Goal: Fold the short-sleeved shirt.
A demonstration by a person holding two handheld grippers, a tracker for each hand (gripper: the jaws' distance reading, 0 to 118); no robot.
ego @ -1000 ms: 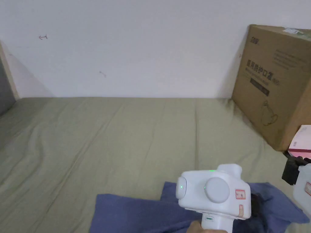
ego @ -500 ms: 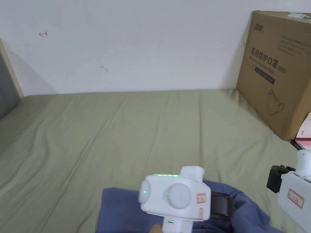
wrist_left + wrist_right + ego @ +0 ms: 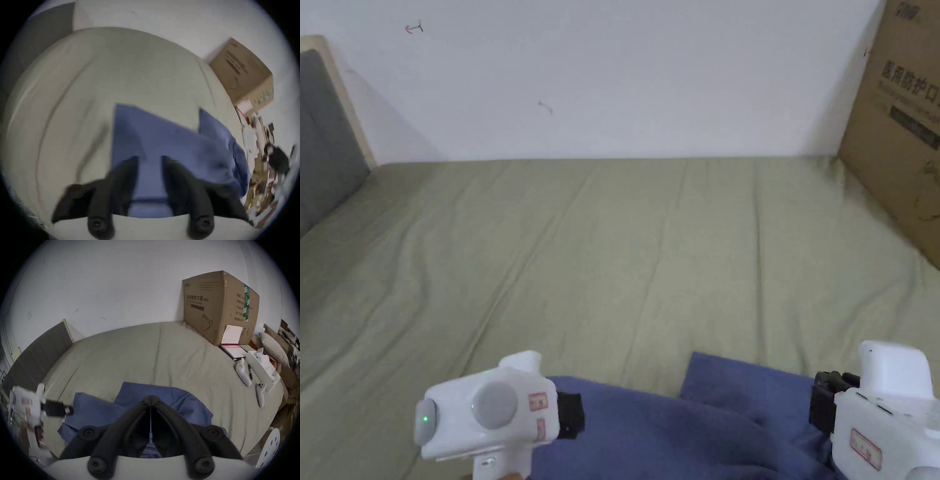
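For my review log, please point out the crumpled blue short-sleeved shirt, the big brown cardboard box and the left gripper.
Blue short-sleeved shirt [image 3: 675, 431]: head view, on its crumpled middle.
Brown cardboard box [image 3: 209, 305]: right gripper view, on its printed front face.
Left gripper [image 3: 150, 158]: left gripper view, midway between its parted jaw tips.

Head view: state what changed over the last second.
The left gripper swept left across the blue shirt to its left edge. The right gripper came in at its right edge. The shirt stays crumpled on the bed.
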